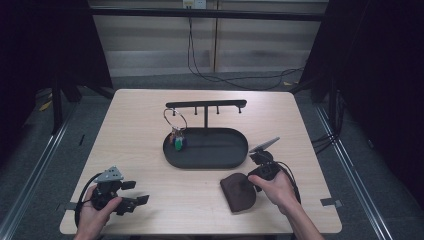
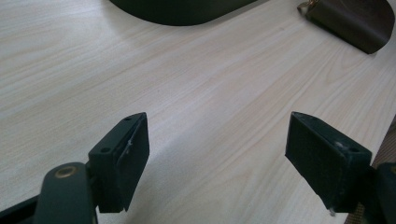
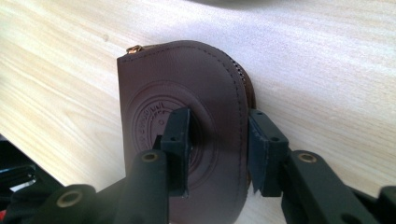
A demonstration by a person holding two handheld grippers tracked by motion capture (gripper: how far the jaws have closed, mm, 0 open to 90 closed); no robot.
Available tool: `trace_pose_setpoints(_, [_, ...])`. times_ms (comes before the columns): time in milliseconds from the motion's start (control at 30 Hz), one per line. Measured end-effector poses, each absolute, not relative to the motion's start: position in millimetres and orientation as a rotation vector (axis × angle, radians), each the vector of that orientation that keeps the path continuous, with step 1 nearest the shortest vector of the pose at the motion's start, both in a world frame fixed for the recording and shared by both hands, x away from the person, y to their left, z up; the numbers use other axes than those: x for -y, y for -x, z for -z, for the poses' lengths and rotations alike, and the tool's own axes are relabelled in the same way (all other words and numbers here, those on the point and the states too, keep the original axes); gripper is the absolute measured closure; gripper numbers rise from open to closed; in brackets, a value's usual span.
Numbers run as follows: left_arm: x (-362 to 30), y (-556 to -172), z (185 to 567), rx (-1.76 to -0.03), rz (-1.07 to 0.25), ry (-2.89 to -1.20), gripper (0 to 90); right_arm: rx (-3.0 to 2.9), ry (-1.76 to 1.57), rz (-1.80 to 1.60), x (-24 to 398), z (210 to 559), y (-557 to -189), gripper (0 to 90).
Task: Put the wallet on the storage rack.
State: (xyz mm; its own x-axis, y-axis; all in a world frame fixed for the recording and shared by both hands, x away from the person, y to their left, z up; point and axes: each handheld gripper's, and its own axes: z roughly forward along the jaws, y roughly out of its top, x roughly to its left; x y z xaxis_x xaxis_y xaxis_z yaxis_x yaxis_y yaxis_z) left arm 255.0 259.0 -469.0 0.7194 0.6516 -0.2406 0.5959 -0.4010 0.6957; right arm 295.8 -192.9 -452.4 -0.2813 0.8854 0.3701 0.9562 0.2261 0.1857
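Right gripper view: jaws hide part of the brown pouch (image 3: 187, 116) emblem.

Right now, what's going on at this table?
A person works two handheld grippers at a wooden table. The right gripper is on a brown leather pouch, one jaw on its face, the other at its curved edge. The left gripper hangs open over bare wood. Keys hang on a black stand.
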Motion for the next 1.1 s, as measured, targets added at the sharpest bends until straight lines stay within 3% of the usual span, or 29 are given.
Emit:
trace_pose_setpoints(667, [-260.7, -255.6, 468.6, -0.941, -0.072, -2.109, 22.0, 2.298, 1.728, 0.644, 197.2, 442.1, -293.3, 76.6])
trace_pose_setpoints(767, [-260.8, -255.6, 468.4, -0.939, -0.074, -2.111, 22.1, 2.265, 1.712, 0.69, 198.8, 436.8, -294.0, 82.1])
trace_pose_setpoints(1100, [-260.3, -255.7, 468.6, -0.94, -0.067, -2.109, 22.0, 2.334, 1.722, 0.657, 196.9, 421.2, -293.5, 83.6])
